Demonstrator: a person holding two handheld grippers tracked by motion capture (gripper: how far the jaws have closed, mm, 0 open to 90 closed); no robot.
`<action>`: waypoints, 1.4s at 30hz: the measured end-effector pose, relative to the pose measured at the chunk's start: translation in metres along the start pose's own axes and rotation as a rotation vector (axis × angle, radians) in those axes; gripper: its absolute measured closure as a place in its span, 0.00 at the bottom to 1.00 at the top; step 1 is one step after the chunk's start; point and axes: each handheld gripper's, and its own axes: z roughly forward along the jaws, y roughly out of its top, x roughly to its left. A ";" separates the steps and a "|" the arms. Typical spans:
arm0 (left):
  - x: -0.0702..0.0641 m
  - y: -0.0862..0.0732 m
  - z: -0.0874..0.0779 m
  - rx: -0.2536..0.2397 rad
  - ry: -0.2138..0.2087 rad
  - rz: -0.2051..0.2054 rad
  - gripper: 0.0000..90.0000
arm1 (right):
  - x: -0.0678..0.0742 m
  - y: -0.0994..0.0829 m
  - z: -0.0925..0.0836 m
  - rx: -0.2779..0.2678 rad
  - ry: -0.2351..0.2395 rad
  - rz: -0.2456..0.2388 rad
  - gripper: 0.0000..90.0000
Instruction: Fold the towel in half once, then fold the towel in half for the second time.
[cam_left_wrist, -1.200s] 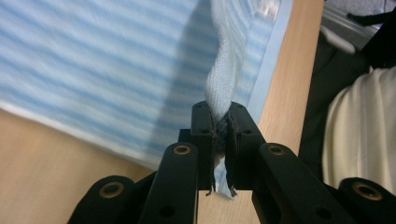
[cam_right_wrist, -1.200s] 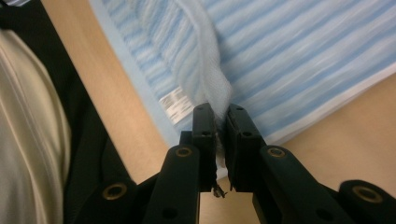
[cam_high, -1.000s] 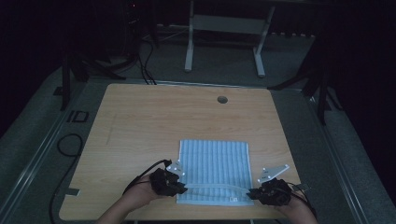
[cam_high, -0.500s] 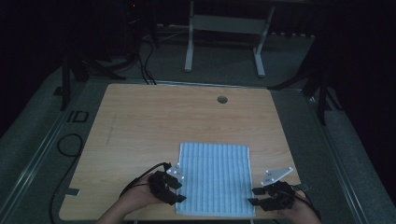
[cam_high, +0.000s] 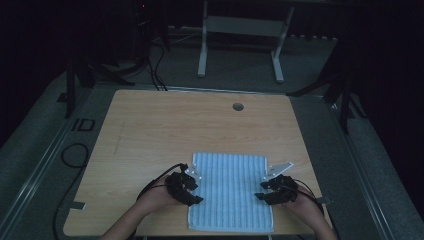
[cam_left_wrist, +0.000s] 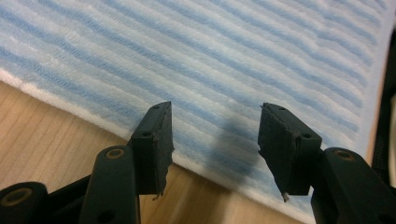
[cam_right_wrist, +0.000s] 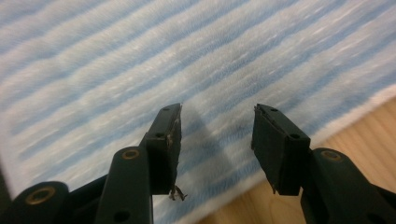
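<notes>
We start at the left tool (cam_high: 196, 192): its jaws have just been opening and now stand apart with nothing between them, hovering over the left edge of the striped blue-and-white cloth (cam_high: 231, 190). The right tool (cam_high: 263, 195) mirrors it at the cloth's right edge, and its jaws too have just opened and grip nothing. In each gripper view the cloth's hem crosses just under the pads (cam_left_wrist: 154, 140), with bare tabletop (cam_high: 165, 130) on the near side. The cloth lies flat between the two tools, its long axis running away from the person, its near end at the tabletop's front edge. We judge each tool equally near its own side edge, so any regrasp begins inward.
</notes>
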 end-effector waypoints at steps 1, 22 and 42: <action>0.001 0.000 0.001 0.002 0.003 -0.001 0.50 | 0.000 0.000 0.004 0.011 0.002 0.004 0.57; 0.028 0.019 0.010 0.014 0.060 -0.023 0.50 | -0.038 0.019 0.021 0.009 -0.031 0.017 0.52; 0.088 0.047 -0.031 -0.082 0.249 -0.171 0.40 | -0.100 0.049 -0.020 -0.127 -0.075 0.155 0.52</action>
